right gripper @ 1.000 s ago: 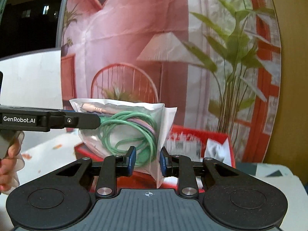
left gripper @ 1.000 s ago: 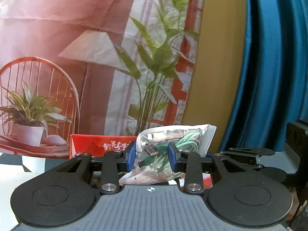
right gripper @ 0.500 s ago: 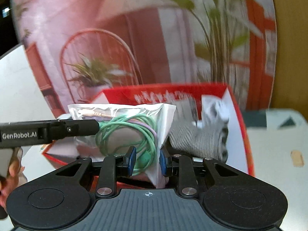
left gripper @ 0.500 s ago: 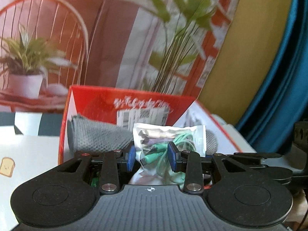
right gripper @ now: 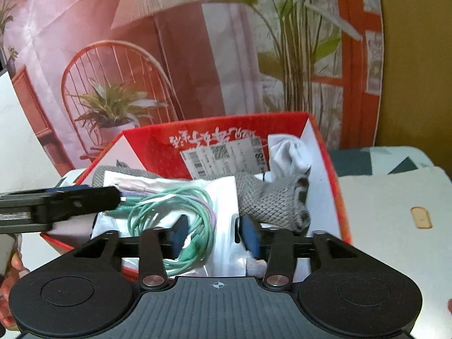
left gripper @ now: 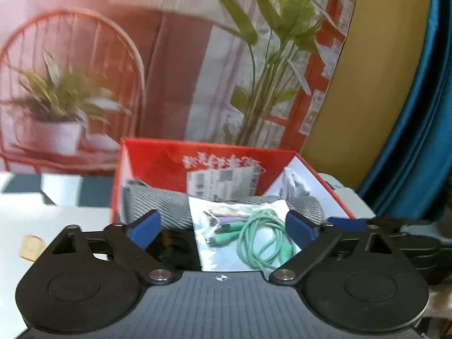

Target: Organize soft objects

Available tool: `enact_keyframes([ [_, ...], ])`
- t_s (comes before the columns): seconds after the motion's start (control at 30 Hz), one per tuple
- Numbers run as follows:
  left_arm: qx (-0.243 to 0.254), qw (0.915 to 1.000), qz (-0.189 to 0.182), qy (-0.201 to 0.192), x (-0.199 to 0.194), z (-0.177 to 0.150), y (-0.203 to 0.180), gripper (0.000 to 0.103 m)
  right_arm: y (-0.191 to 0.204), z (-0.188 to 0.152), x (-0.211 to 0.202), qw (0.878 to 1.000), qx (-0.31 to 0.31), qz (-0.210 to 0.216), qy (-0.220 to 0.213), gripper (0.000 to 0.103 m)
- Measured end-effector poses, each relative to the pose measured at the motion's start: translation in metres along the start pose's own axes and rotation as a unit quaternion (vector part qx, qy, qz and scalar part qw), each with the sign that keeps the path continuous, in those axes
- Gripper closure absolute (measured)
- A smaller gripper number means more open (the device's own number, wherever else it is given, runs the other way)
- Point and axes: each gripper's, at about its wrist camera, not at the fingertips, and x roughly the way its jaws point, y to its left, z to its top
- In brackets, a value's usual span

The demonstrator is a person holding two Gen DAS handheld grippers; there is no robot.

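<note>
A clear bag of coiled green cable (left gripper: 243, 240) lies in the red box (left gripper: 158, 163) on top of a grey knit cloth (left gripper: 161, 203). My left gripper (left gripper: 223, 227) is opening; its blue pads stand far apart on either side of the bag and touch nothing. In the right wrist view the same bag (right gripper: 169, 203) lies between the pads of my right gripper (right gripper: 215, 234), which is also opening and no longer presses on it. The left gripper's finger (right gripper: 70, 200) reaches in over the bag's left end. The bag's near edge is hidden behind both gripper bodies.
The red box (right gripper: 158, 147) also holds the grey knit cloth (right gripper: 271, 200) and a white sock (right gripper: 288, 152). It stands on a pale table (right gripper: 395, 206) with toast stickers, in front of a printed backdrop. A blue curtain (left gripper: 418, 113) hangs at the right. A hand (right gripper: 11, 265) shows at the left.
Both grippers carried the bag down into the red box, then spread their jaws off it. The bag now rests on the grey cloth.
</note>
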Motion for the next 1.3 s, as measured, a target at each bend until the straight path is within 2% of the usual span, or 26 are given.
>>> enact_keyframes([
  [0.13,0.033,0.9985,0.041,-0.016,-0.031,0.001,-0.01,0.0,0.006,0.001,-0.026,0.999,-0.019,-0.009,-0.027,0.02],
  [0.2,0.042,0.997,0.062,-0.021,-0.048,0.0,-0.013,0.0,0.009,0.002,-0.043,0.998,-0.023,-0.014,-0.051,0.002],
  [0.23,0.044,0.9961,0.073,-0.024,-0.057,-0.001,-0.015,0.0,0.011,0.002,-0.052,0.997,-0.025,-0.018,-0.065,0.001],
  [0.43,0.048,0.9889,0.129,-0.057,-0.118,-0.012,-0.032,0.0,0.026,0.0,-0.102,0.994,-0.04,-0.026,-0.102,0.0],
  [0.83,0.032,0.9811,0.155,-0.112,-0.239,-0.043,-0.062,0.0,0.081,-0.036,-0.2,0.989,-0.073,-0.047,-0.118,0.0],
  [1.13,0.024,0.9733,0.194,-0.12,-0.299,-0.066,-0.078,0.0,0.101,-0.063,-0.266,0.989,-0.062,-0.051,-0.127,0.0],
  [1.3,0.028,0.9707,0.196,-0.136,-0.327,-0.073,-0.086,0.0,0.103,-0.074,-0.293,0.988,-0.049,-0.058,-0.132,0.0],
])
